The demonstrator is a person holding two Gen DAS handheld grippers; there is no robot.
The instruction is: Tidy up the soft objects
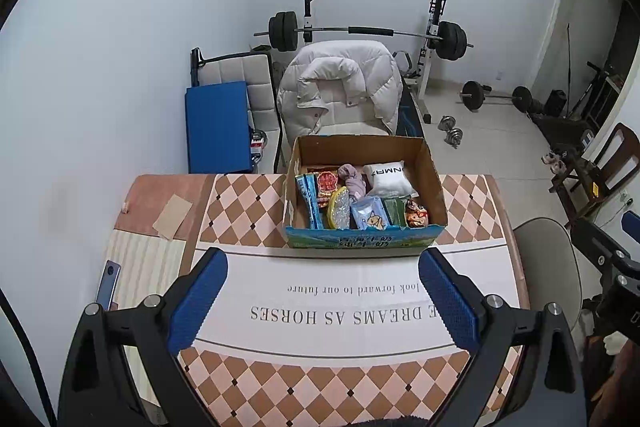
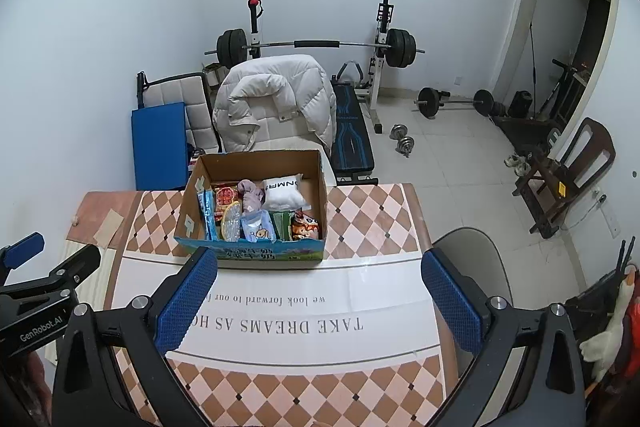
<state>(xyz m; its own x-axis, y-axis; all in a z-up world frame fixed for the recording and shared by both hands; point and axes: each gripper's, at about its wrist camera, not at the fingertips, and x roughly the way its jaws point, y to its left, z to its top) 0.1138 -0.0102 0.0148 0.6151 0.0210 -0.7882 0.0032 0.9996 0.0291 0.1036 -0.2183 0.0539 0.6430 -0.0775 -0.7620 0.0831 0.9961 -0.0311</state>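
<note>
An open cardboard box [image 1: 430, 171] [image 2: 192, 195] stands on the far part of the checkered table. It holds a white pillow [image 1: 388, 179] [image 2: 282, 195], a purple cloth bundle [image 1: 352, 181] [image 2: 252, 197], a yellow sponge [image 1: 338, 213], and several snack packets [image 1: 370, 213] [image 2: 260, 227]. My left gripper [image 1: 324, 267] is open and empty, held over the table short of the box. My right gripper [image 2: 320, 267] is open and empty, also short of the box. The left gripper shows at the left edge of the right wrist view [image 2: 52, 267].
A white mat with printed words [image 1: 340, 303] [image 2: 280, 311] covers the table's middle. A phone [image 1: 107, 285] lies at the left edge. A chair with a white down jacket [image 1: 340, 83] [image 2: 276, 95] stands behind the table. A round stool [image 2: 472, 259] stands at the right.
</note>
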